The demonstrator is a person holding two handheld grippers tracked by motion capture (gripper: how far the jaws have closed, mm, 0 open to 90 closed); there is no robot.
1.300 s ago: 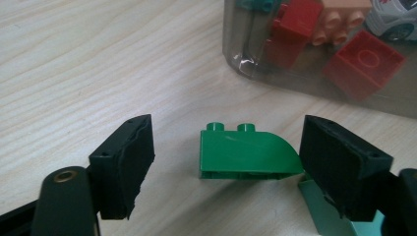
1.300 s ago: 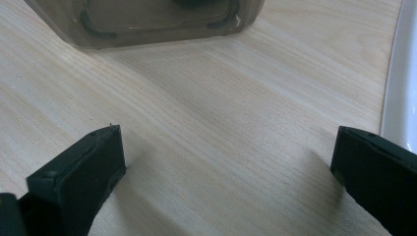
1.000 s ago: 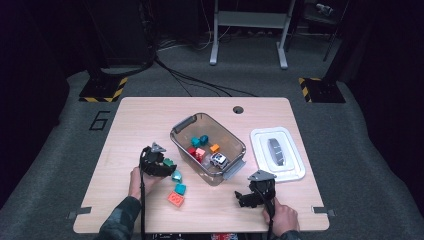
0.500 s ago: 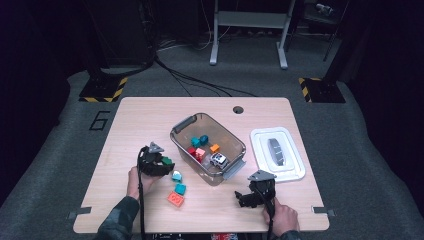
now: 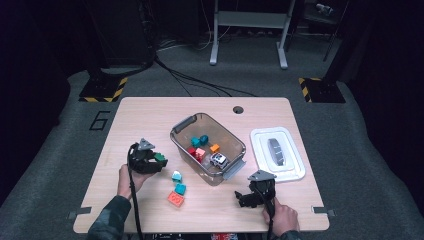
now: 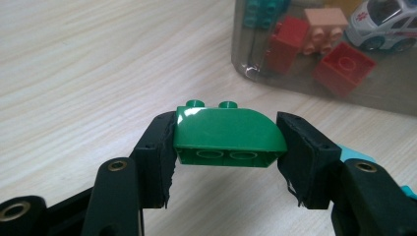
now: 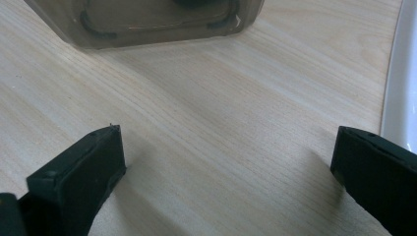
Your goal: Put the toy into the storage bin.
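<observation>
The left gripper [image 6: 226,147] clamped a green brick [image 6: 229,135] between its jaws, left of the bin [image 5: 182,127], while the right gripper [image 7: 226,162] rested wide open.

Table: you work on a pale wooden table [image 5: 150,115] with a round hole near its far edge.
Floor: grey carpet [image 5: 380,150], black cables [image 5: 190,80], two yellow-black striped pads [image 5: 102,90].
</observation>
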